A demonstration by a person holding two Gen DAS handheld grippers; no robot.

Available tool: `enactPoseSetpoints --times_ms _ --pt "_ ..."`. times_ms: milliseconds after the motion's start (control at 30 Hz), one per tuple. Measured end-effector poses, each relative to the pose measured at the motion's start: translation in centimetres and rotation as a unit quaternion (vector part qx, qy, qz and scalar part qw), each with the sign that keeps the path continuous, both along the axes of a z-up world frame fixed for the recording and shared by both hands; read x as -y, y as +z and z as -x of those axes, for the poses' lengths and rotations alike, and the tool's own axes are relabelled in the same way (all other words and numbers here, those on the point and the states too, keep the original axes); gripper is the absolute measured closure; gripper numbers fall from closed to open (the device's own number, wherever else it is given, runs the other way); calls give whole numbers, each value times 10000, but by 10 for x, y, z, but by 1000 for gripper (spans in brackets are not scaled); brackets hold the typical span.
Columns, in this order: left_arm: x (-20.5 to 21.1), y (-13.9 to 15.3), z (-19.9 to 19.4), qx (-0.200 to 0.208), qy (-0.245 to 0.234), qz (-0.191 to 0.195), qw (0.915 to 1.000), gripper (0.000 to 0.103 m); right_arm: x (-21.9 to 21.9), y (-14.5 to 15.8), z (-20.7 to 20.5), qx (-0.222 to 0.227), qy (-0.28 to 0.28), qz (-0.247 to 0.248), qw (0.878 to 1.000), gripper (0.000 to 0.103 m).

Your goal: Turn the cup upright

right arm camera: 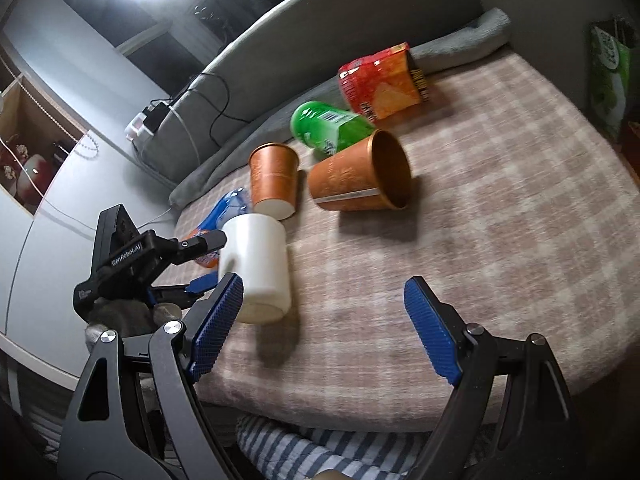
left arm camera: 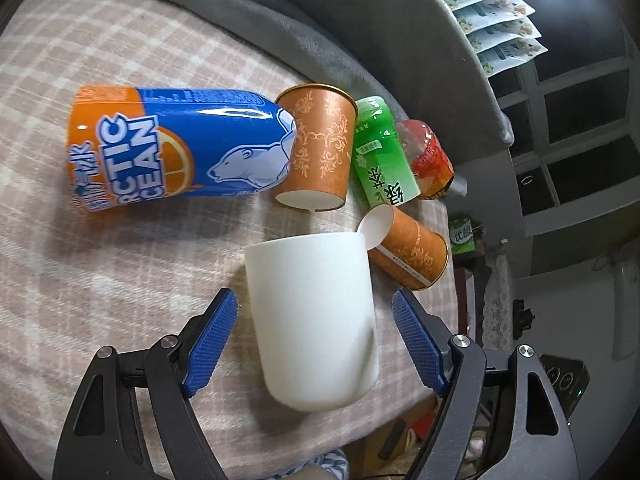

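White cup [left arm camera: 314,320] sits mouth-down between the spread left gripper [left arm camera: 314,340] pads.
Right gripper [right arm camera: 324,328], lower frame, gapes over the blanket [right arm camera: 500,240].

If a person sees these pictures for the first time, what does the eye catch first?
A white cup stands mouth-down on the checked blanket, between the open jaws of the left gripper. Behind it a large blue and orange can lies on its side, beside two orange paper cups.
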State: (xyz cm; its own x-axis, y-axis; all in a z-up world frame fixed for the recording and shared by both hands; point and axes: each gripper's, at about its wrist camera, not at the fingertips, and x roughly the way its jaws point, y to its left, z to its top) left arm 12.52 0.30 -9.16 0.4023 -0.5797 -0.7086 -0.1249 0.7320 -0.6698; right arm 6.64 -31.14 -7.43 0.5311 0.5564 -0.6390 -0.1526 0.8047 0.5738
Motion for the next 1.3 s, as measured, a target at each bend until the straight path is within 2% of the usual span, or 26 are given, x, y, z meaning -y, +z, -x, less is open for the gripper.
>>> enactPoseSetpoints --times_ms 500,567,867,1100,1300 --pt "10 -11 -14 -146 -61 -225 9996 25 8 -12 -2 -75 -112 58 9999 18" --pt "11 -12 -15 -148 -54 -249 9996 29 9 -13 -3 -85 -127 68 9999 18" --pt "16 -10 -17 -55 -99 -400 9991 28 12 -15 -3 -85 -174 130 9997 18" --pt "23 4 -9 343 -177 -737 9965 29 10 -13 -2 -41 -175 165 9997 18" --pt "38 18 3 854 -270 -1213 9886 29 11 -13 -2 -46 -201 163 9997 18"
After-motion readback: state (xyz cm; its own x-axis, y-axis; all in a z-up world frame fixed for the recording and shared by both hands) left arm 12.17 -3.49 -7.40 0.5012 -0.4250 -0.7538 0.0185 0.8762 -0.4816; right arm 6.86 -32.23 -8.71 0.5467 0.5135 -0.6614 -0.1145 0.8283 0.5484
